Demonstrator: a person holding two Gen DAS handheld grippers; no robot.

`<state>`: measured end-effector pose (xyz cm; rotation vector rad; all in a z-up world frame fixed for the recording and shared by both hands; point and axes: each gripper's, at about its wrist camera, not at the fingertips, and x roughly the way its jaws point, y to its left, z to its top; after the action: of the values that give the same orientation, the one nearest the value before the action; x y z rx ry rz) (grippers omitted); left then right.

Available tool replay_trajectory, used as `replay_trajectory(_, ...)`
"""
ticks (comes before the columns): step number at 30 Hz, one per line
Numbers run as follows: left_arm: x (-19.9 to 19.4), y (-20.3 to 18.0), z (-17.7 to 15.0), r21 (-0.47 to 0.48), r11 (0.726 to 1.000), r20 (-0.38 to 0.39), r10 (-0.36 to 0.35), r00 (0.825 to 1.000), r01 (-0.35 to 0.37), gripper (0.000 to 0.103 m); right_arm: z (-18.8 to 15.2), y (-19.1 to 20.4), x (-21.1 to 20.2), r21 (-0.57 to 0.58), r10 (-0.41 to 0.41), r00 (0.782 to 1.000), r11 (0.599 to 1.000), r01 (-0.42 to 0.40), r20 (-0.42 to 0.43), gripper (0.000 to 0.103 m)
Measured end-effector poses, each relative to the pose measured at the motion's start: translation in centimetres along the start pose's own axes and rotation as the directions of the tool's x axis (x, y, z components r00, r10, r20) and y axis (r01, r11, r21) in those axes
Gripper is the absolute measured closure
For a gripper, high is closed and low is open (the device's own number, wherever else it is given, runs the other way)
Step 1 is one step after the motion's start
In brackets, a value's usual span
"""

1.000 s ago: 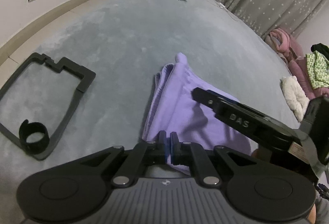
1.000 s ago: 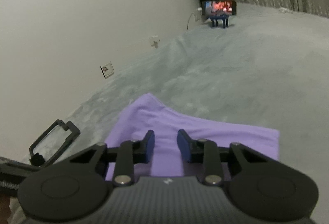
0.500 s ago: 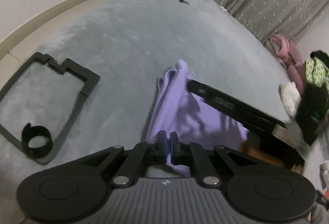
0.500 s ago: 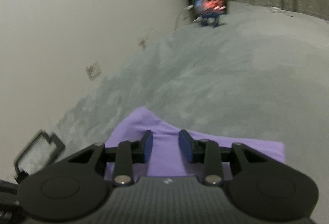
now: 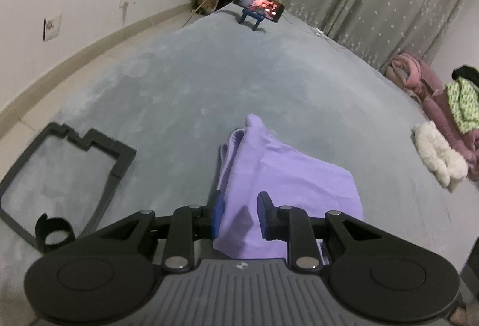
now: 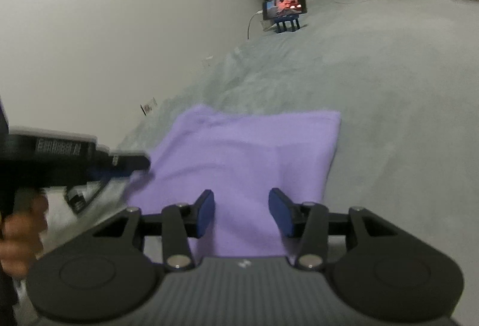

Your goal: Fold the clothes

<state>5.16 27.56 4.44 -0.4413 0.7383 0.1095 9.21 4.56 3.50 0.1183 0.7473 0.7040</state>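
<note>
A folded purple cloth (image 5: 287, 173) lies on the grey bed cover (image 5: 179, 86). Its near edge runs between the jaws of my left gripper (image 5: 241, 215), which are opening; a gap shows beside the right pad. In the right wrist view the same cloth (image 6: 245, 152) spreads flat ahead. My right gripper (image 6: 242, 212) hovers over its near edge with the jaws opening, and the pads stand apart from the fabric. The left gripper (image 6: 131, 164) shows there at the cloth's left corner, held by a hand (image 6: 18, 224).
A black rectangular frame (image 5: 119, 158) and a black strap loop (image 5: 54, 233) lie on the bed to the left. A phone on a blue stand (image 5: 259, 5) stands at the far end. Pink, green and white clothes (image 5: 434, 92) are piled at the right, before a curtain.
My left jaws, shut on the cloth's edge before, have parted. The right gripper has drawn back out of the left wrist view and its jaws have widened. The cloth now lies flatter.
</note>
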Motion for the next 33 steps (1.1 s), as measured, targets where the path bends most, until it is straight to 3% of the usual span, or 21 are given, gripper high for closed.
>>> replay_trajectory(4, 0.8, -0.2, -0.7, 0.042, 0.997, -0.022, 0.07, 0.997, -0.069, 0.08, -0.6, 1.4, -0.5, -0.047, -0.04, 0.999, 0.998, 0.04, -0.001, 0.06)
replay_trajectory(6, 1.5, 0.3, -0.8, 0.023, 0.996, -0.045, 0.09, 0.995, -0.089, 0.071, -1.1, 2.2, -0.9, -0.079, -0.055, 0.998, 0.995, 0.054, -0.004, 0.06)
replay_trajectory(12, 1.7, 1.1, -0.6, -0.012, 0.997, -0.059, 0.075, 0.995, -0.075, 0.071, -3.0, 3.1, -1.9, -0.124, -0.097, 0.995, 0.988, 0.093, -0.03, 0.06)
replay_trajectory(19, 1.9, 1.0, -0.4, -0.018, 0.997, -0.064, 0.076, 0.995, -0.077, 0.071, -4.1, 3.1, -3.2, -0.145, -0.089, 0.994, 0.986, 0.079, -0.063, 0.06)
replay_trajectory(22, 1.9, 1.0, -0.5, -0.017, 0.997, -0.064, 0.074, 0.995, -0.075, 0.071, -3.9, 2.6, -3.8, -0.112, -0.066, 0.995, 0.992, 0.058, -0.071, 0.059)
replay_trajectory(26, 1.8, 1.2, -0.4, -0.033, 0.997, -0.069, 0.065, 0.995, -0.068, 0.071, -3.6, 1.7, -5.0, -0.074, -0.02, 0.998, 0.997, 0.016, -0.06, 0.046)
replay_trajectory(33, 1.8, 1.2, -0.4, -0.036, 0.997, -0.071, 0.066, 0.995, -0.068, 0.071, -2.8, -4.3, -6.4, 0.21, 0.037, 0.998, 0.977, -0.047, 0.049, 0.046)
